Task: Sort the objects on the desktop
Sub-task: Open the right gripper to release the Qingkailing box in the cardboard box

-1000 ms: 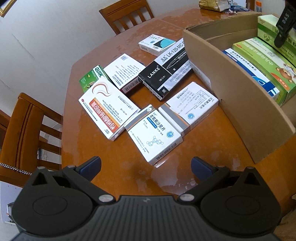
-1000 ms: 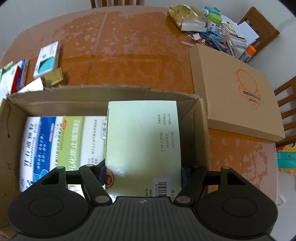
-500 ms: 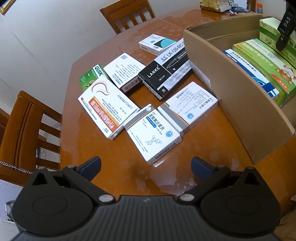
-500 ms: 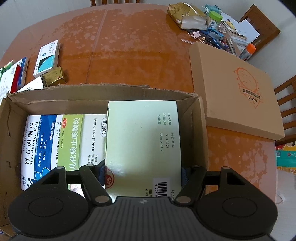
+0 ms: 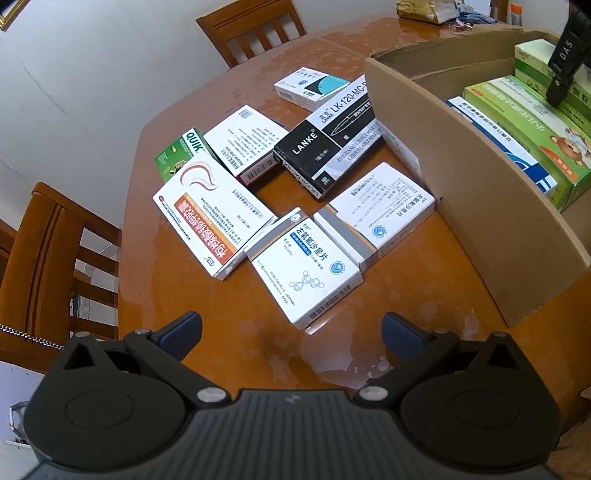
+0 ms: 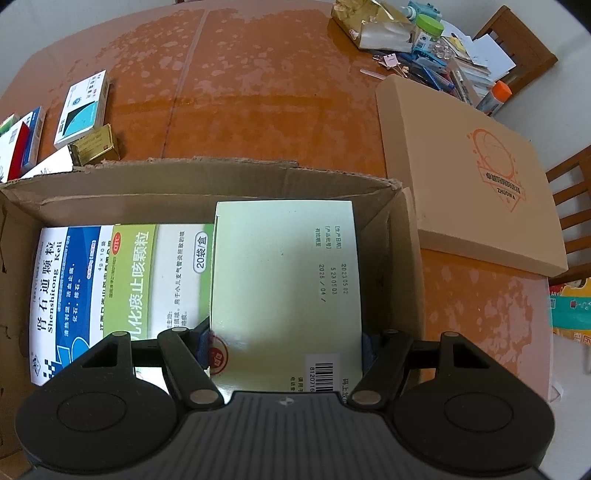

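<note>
In the right wrist view my right gripper is shut on a pale green medicine box, held inside the open cardboard carton at its right end. Beside it in the carton lie a blue-and-white box and a green-and-white box. In the left wrist view my left gripper stands open above the table with nothing between its fingers. Just beyond it lie several medicine boxes: a white box with a blue label, a white box with orange print, a black LANKE pen box. The carton is at the right.
A flat closed cardboard box lies right of the carton. Stationery, bottles and a gold bag clutter the far right of the round wooden table. A small gold box sits behind the carton. Wooden chairs ring the table.
The right gripper has drawn back slightly with the pale green box, so more of the neighbouring boxes shows. The left gripper has stayed where it was.
</note>
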Available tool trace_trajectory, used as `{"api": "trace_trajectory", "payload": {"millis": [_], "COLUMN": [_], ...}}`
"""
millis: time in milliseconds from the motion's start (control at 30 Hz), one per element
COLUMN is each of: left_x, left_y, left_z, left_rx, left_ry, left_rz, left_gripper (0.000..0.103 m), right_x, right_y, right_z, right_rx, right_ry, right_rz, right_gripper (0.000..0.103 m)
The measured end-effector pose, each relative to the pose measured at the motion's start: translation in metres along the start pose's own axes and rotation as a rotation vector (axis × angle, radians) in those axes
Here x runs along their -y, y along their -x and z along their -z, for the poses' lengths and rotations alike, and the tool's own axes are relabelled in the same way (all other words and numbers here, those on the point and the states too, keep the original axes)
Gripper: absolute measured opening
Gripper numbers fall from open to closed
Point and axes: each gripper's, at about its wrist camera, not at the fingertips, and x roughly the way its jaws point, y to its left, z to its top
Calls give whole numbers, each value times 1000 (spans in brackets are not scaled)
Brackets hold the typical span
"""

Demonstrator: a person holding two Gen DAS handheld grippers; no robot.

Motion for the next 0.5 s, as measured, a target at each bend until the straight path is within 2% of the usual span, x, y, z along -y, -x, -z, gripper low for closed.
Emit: {"api": "trace_trajectory", "payload": {"millis": [500], "left_x": [0], "left_y": [1], "left_z": [-1], "left_rx": [-1], "left_ry": [5], "left_rz": [-5], "left_gripper": [103], "right_x": [-2], "right_y": [0], "right_z": [-2], "right_rx": [4], "right_ry": [8], "right_rz": [-3], "right_gripper": [74]}}
